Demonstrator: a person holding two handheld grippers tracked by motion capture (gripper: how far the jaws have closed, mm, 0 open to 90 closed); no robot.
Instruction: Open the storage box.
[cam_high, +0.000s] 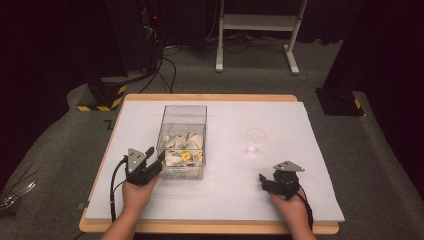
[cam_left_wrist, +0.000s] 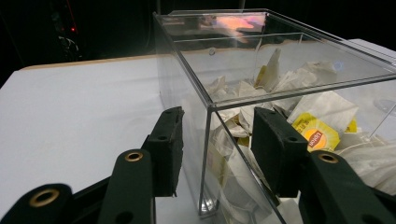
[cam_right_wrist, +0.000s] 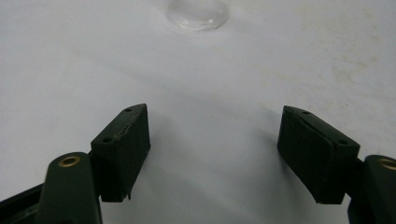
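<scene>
The left gripper (cam_left_wrist: 217, 149) stands released, its jaws astride the near corner of the clear box (cam_left_wrist: 280, 70) of tea bags (cam_left_wrist: 317, 133) mid-table, while the right gripper (cam_right_wrist: 215, 154) rests open near the glass (cam_high: 255, 142)

The brand name "Lipton" is read on a red emblem printed on a yellow tea-bag packet (cam_left_wrist: 318, 136), which lies inside the clear box (cam_left_wrist: 196, 60) just beyond the right jaw of the left claw (cam_left_wrist: 219, 140). No other lettering is legible.
</scene>
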